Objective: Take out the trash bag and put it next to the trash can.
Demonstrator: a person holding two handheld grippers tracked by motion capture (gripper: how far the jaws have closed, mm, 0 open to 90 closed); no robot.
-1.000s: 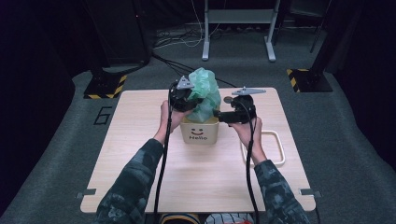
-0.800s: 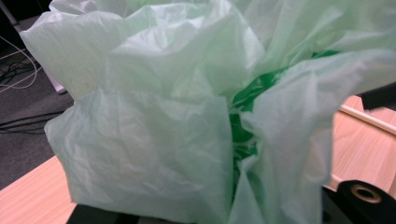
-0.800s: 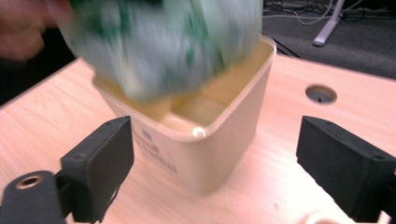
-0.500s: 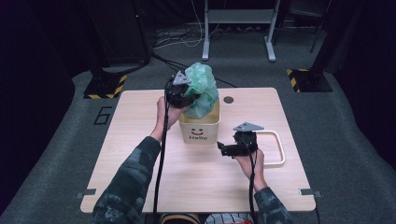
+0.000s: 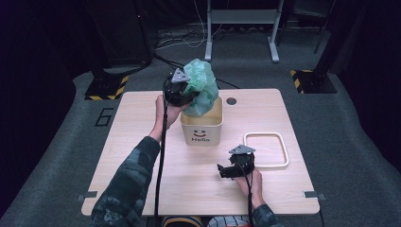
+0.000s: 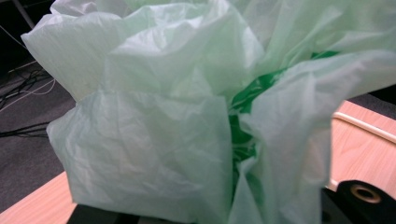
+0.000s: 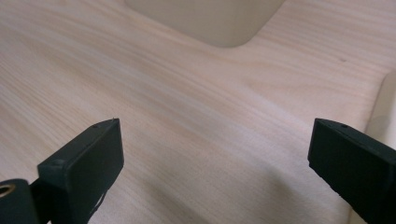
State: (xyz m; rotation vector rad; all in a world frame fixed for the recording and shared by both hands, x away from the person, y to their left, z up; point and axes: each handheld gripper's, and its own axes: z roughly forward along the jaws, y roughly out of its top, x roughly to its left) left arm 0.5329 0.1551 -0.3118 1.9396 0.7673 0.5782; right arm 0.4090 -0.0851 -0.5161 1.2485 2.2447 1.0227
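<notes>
Left hand-held gripper [image 5: 182,92] pinches a bunch of the pale green plastic bag [image 5: 201,87], which hangs above the back left corner of the cream bin [image 5: 202,126] on the worktop [image 5: 142,142], its lower folds dipping inside. That film looks light, limp and slippery, likely to slide or tear under a hard pull; a gathered bunch near the bag's mouth seems the safest hold. Right hand-held gripper [image 5: 222,171], low over the worktop between the bin and a white rectangular frame [image 5: 265,150], has just spread its jaws wide, with nothing between them. Crumpled folds hide the left jaws in the left gripper view, and the bin's inside stays hard to make out.
</notes>
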